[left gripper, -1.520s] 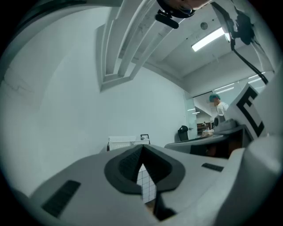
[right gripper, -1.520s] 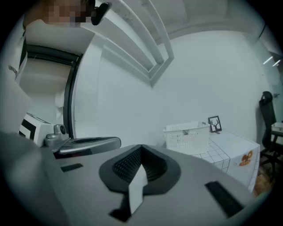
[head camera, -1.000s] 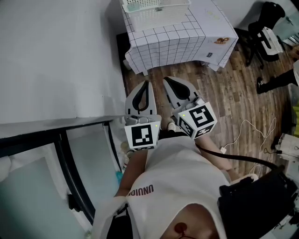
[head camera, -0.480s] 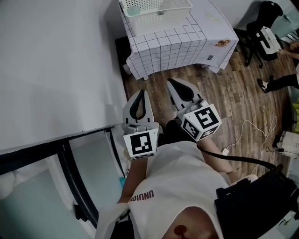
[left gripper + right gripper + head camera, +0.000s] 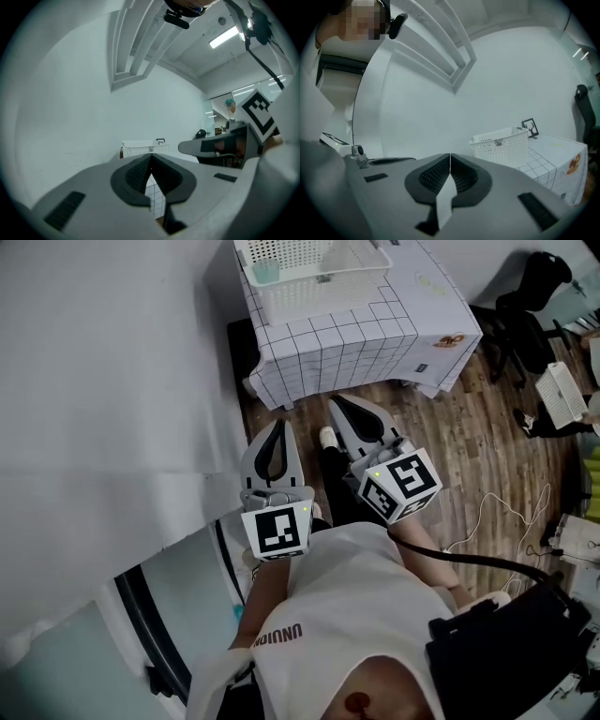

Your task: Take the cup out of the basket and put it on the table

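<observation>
1. Wooden plank floor (image 5: 459, 437) runs beside a plain white wall (image 5: 112, 381), and ahead stands a worktop (image 5: 417, 282) draped in a white grid-lined cloth (image 5: 337, 343).
2. On the worktop sits a white perforated plastic basket (image 5: 314, 294); the small pale green cup (image 5: 266, 271) stands inside it, at its left end.
3. Left gripper (image 5: 280, 421) and right gripper (image 5: 336, 400) are side by side over the floor, well apart from the basket. The fingers of each are closed together on nothing.

Top of frame: a white basket (image 5: 319, 282) stands on the grid-clothed surface (image 5: 347, 338), a teal cup (image 5: 265, 270) in its left end. At centre, left gripper (image 5: 278, 421) and right gripper (image 5: 336, 401) point toward it, jaws together.
</observation>
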Demonstrator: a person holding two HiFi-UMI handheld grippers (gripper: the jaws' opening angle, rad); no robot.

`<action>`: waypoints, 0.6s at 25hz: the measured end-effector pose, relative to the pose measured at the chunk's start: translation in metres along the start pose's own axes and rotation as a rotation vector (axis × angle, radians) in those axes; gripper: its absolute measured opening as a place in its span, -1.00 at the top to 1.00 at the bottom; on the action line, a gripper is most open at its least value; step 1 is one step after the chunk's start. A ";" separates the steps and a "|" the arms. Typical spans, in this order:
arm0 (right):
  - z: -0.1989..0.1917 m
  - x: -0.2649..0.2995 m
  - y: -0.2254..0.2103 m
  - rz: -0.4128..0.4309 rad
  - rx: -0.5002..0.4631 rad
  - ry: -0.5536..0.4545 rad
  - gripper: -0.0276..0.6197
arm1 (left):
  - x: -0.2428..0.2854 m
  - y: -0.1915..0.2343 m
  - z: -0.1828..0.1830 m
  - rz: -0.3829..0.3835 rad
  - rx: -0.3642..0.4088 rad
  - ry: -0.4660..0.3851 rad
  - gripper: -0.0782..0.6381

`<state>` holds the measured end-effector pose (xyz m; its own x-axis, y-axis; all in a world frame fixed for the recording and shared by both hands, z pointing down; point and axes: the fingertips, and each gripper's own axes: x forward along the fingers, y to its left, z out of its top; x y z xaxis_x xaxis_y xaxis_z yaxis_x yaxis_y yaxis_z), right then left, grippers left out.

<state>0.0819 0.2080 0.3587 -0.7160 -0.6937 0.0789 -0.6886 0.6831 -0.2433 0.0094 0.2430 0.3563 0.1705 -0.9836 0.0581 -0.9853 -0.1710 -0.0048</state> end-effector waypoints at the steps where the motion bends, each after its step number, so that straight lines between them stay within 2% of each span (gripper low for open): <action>1: 0.002 0.008 -0.006 0.007 0.002 0.000 0.85 | 0.009 0.002 -0.001 0.003 0.008 0.004 0.75; 4: 0.012 0.035 -0.027 0.030 0.002 0.000 0.85 | 0.042 0.008 0.003 0.008 0.013 0.003 0.75; 7: 0.027 0.062 -0.053 0.042 0.004 -0.003 0.85 | 0.080 0.017 0.012 0.026 -0.017 -0.013 0.75; 11: 0.049 0.101 -0.088 0.069 0.007 -0.003 0.85 | 0.130 0.034 0.021 0.051 0.007 -0.002 0.75; 15: 0.071 0.144 -0.117 0.129 -0.001 0.009 0.85 | 0.176 0.051 0.035 0.117 -0.026 -0.011 0.75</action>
<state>0.0670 0.0119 0.3298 -0.7994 -0.5982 0.0563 -0.5912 0.7665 -0.2511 -0.0107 0.0593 0.3317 0.0545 -0.9974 0.0480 -0.9984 -0.0538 0.0151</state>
